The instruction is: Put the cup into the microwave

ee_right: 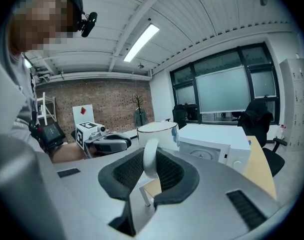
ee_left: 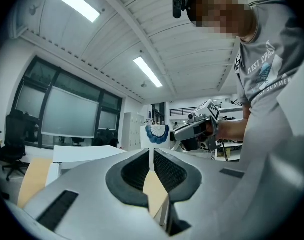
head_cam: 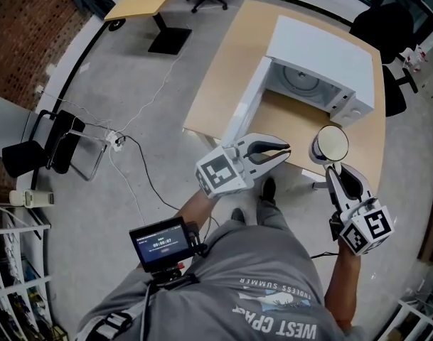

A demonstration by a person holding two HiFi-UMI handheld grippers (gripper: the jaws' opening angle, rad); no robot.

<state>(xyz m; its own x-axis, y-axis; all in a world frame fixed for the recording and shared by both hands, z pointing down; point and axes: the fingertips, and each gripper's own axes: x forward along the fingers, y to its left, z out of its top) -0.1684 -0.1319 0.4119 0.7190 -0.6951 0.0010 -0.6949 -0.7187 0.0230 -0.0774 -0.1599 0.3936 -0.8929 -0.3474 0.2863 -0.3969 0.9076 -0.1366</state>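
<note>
Holding the cup (head_cam: 330, 145) by its handle between closed jaws, the right gripper (head_cam: 330, 168) hangs at the table (head_cam: 227, 66) edge before the microwave (head_cam: 323, 48), whose door (head_cam: 247, 106) already stands open; the left gripper (head_cam: 283, 150) is closed and empty, and setting the cup inside remains.

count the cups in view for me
1: a white cup, gripped by its handle in the right gripper, near the open microwave. Others could be hidden.
</note>
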